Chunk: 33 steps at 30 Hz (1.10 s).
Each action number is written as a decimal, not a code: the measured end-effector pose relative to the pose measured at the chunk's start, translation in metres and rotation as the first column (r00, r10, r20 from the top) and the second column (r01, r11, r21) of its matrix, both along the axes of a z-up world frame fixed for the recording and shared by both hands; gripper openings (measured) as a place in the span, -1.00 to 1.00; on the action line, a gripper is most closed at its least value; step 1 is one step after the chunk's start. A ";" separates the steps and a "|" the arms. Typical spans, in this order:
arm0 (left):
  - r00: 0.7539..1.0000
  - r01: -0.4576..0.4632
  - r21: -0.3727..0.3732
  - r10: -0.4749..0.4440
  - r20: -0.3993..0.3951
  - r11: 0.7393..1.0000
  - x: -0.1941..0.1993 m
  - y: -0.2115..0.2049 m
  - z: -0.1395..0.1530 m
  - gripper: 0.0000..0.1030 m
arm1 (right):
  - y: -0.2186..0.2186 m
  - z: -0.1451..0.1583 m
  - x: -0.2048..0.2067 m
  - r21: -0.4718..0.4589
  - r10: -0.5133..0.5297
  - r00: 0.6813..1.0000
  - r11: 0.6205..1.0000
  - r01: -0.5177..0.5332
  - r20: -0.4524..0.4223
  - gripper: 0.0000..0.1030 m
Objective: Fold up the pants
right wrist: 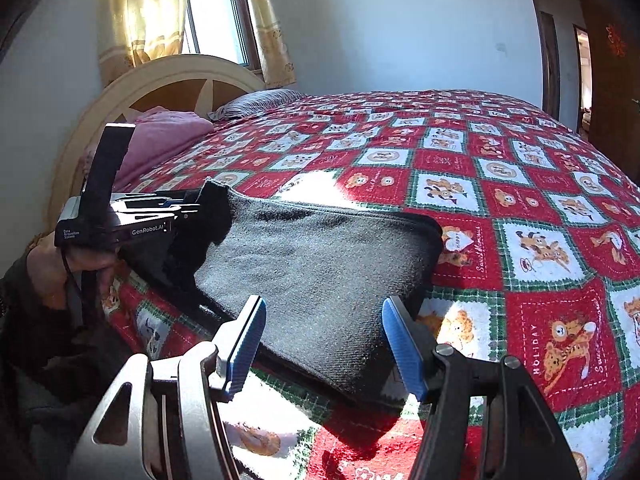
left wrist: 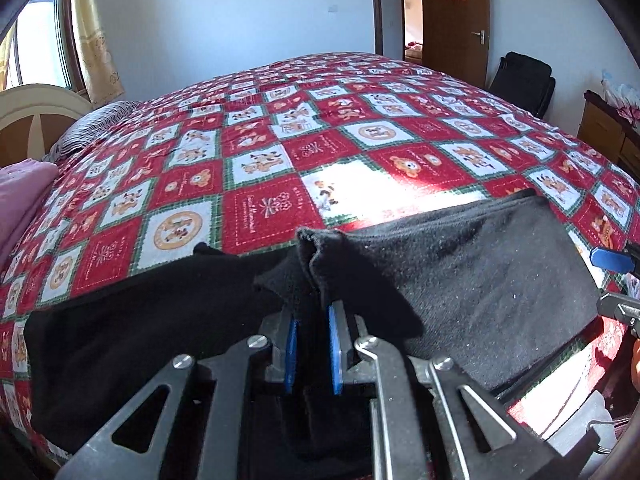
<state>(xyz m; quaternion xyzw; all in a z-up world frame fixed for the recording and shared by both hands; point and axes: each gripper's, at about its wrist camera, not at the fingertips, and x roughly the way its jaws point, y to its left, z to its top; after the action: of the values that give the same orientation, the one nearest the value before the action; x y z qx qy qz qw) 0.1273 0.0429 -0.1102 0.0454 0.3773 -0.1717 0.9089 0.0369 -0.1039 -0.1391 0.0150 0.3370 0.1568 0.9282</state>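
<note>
Left tool (left wrist: 313, 320) pinching pants (left wrist: 460, 280) edge; right tool (right wrist: 324, 340) spread over hem; bedspread (right wrist: 520, 184) beyond

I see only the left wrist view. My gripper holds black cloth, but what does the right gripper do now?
Observer: The right gripper is open, its blue pads spread on either side of the near edge of the black pants, gripping nothing.

Operator: How does my grasp look from that side?

Observer: The left gripper is shut on a raised end of the pants, lifted off the bedspread, while the rest lies flat.

Operator: Is something behind my gripper, near the headboard?

Observer: Yes, a pink folded blanket lies in front of the cream headboard, and a striped pillow is beside it.
</note>
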 end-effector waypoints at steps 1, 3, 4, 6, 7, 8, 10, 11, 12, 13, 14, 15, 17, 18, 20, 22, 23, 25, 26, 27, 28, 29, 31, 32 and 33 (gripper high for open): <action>1.000 -0.001 -0.001 0.001 -0.002 1.000 0.000 0.001 -0.001 -0.73 | 0.000 0.000 0.000 -0.001 0.000 1.000 1.000 0.000 -0.002 0.21; 1.000 -0.003 0.003 0.003 -0.004 1.000 0.000 0.002 -0.003 -0.73 | 0.000 0.000 0.000 0.002 0.000 1.000 1.000 0.000 -0.002 0.21; 1.000 -0.002 0.003 0.002 -0.004 1.000 0.000 0.002 -0.004 -0.73 | 0.000 0.000 0.000 0.003 -0.001 1.000 1.000 0.001 -0.002 0.21; 1.000 -0.002 0.002 0.002 -0.006 1.000 0.000 0.003 -0.005 -0.73 | 0.000 -0.001 0.000 0.002 -0.003 1.000 1.000 0.003 -0.003 0.21; 1.000 -0.003 0.002 0.003 -0.006 1.000 0.001 0.003 -0.005 -0.71 | 0.000 -0.001 0.000 0.002 -0.004 1.000 1.000 0.004 -0.003 0.21; 1.000 -0.003 0.005 0.003 -0.006 1.000 0.002 0.003 -0.007 -0.71 | 0.000 -0.001 0.000 0.001 -0.003 1.000 1.000 0.003 -0.003 0.21; 1.000 -0.004 0.005 0.005 -0.010 1.000 0.003 0.004 -0.011 -0.69 | 0.001 -0.001 0.000 -0.003 -0.005 1.000 1.000 0.005 -0.001 0.21; 1.000 -0.005 0.000 0.005 -0.013 1.000 0.003 0.005 -0.012 -0.69 | 0.000 -0.001 0.000 -0.006 -0.007 1.000 1.000 0.007 0.000 0.21; 1.000 -0.006 -0.007 0.005 -0.013 1.000 0.003 0.006 -0.013 -0.69 | 0.000 0.000 0.001 -0.005 -0.010 1.000 1.000 0.010 0.001 0.21; 1.000 -0.005 -0.010 0.005 -0.011 1.000 0.003 0.007 -0.012 -0.69 | -0.001 0.000 0.001 -0.003 -0.015 1.000 1.000 0.015 0.001 0.21; 1.000 -0.004 -0.012 0.004 -0.009 1.000 0.002 0.007 -0.012 -0.69 | -0.002 -0.001 0.002 -0.002 -0.022 1.000 1.000 0.022 -0.002 0.21; 1.000 -0.003 -0.015 0.003 -0.008 1.000 0.002 0.008 -0.012 -0.69 | -0.002 -0.001 0.002 -0.005 -0.026 1.000 1.000 0.026 -0.005 0.21; 1.000 -0.002 -0.026 0.002 -0.007 1.000 0.001 0.009 -0.012 -0.69 | -0.002 -0.002 0.003 -0.014 -0.035 0.999 0.999 0.035 -0.007 0.21; 1.000 -0.004 -0.036 0.004 -0.006 0.999 0.001 0.011 -0.011 -0.69 | -0.004 0.001 0.001 -0.008 -0.038 0.999 0.999 0.038 0.006 0.21; 1.000 -0.011 -0.049 0.011 0.005 0.999 -0.001 0.014 -0.006 -0.69 | -0.009 0.008 -0.002 0.022 -0.050 0.998 0.999 0.050 0.034 0.21; 1.000 -0.012 -0.049 0.012 0.005 0.999 -0.001 0.016 -0.004 -0.69 | -0.013 0.009 -0.001 0.046 -0.068 0.997 0.997 0.067 0.033 0.21; 1.000 -0.016 -0.050 0.016 0.004 0.999 0.000 0.017 -0.004 -0.69 | -0.014 0.008 -0.001 0.044 -0.072 0.997 0.997 0.071 0.030 0.21; 1.000 -0.021 -0.048 0.021 -0.004 0.999 0.002 0.019 -0.007 -0.69 | -0.012 0.007 0.000 0.032 -0.073 0.997 0.997 0.072 0.026 0.21; 1.000 -0.019 -0.045 0.019 -0.013 0.999 0.002 0.020 -0.011 -0.69 | -0.010 0.007 0.000 0.030 -0.066 0.997 0.997 0.066 0.025 0.21; 1.000 -0.018 -0.046 0.017 -0.024 0.999 0.004 0.020 -0.015 -0.69 | -0.008 0.007 0.001 0.030 -0.059 0.998 0.998 0.059 0.026 0.21; 1.000 -0.019 -0.045 0.018 -0.026 0.999 0.003 0.019 -0.016 -0.69 | -0.006 0.008 0.002 0.030 -0.054 0.998 0.998 0.053 0.026 0.21; 1.000 -0.020 -0.041 0.019 -0.023 0.999 0.002 0.018 -0.017 -0.69 | -0.004 0.009 0.005 0.035 -0.054 0.998 0.998 0.053 0.026 0.21; 1.000 -0.019 -0.034 0.019 -0.020 0.999 0.002 0.017 -0.016 -0.69 | -0.002 0.012 0.013 0.052 -0.058 0.998 0.997 0.057 0.026 0.21; 1.000 -0.019 -0.032 0.019 -0.020 0.999 0.001 0.017 -0.015 -0.69 | 0.000 0.014 0.021 0.057 -0.060 0.998 0.997 0.058 0.023 0.21; 1.000 -0.019 -0.031 0.018 -0.021 0.999 0.001 0.017 -0.015 -0.69 | 0.002 0.014 0.029 0.051 -0.062 0.998 0.997 0.061 0.018 0.21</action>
<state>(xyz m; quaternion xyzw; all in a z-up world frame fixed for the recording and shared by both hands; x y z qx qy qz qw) 0.1283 0.0595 -0.1253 0.0256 0.3845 -0.1696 0.9071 0.0662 -0.1017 -0.1252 0.0475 0.3230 0.1366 0.9353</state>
